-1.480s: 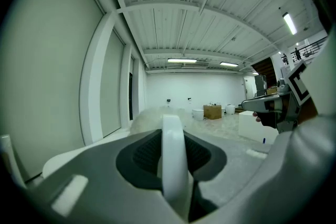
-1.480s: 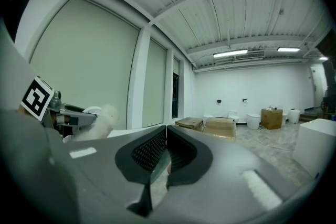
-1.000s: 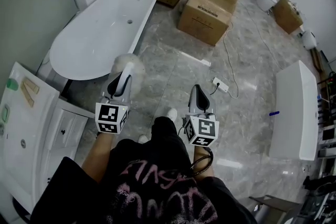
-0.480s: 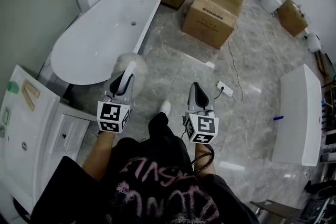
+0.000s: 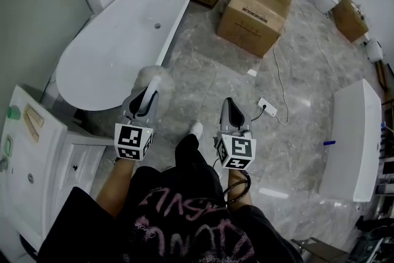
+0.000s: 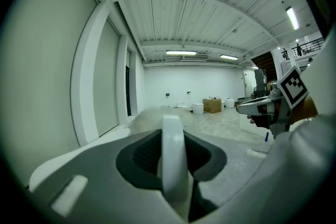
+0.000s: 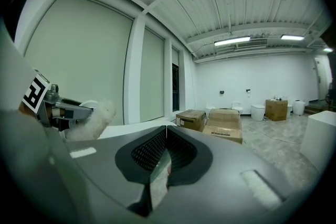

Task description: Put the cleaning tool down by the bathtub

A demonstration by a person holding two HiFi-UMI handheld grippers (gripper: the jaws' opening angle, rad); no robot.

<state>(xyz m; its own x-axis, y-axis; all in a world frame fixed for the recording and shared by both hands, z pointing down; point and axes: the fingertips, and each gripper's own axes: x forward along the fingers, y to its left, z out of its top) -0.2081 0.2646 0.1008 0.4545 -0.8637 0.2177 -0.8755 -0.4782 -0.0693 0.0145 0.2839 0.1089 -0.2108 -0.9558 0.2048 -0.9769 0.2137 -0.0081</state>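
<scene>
White oval freestanding bathtub (image 5: 111, 46): stands on grey marble floor (image 5: 209, 77), ahead to the left.
White fluffy cleaning duster (image 5: 151, 76): handle clamped in left claw (image 5: 146, 95), head projecting past the tips, just beside the tub's rim.
Right claw (image 5: 230, 111): jaws together, empty.

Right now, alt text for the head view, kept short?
Looking down, a person's left gripper grips a fluffy white cleaning tool close to the rim of a white bathtub. The right gripper is shut with nothing in it above the grey floor; cardboard boxes stand beyond.
</scene>
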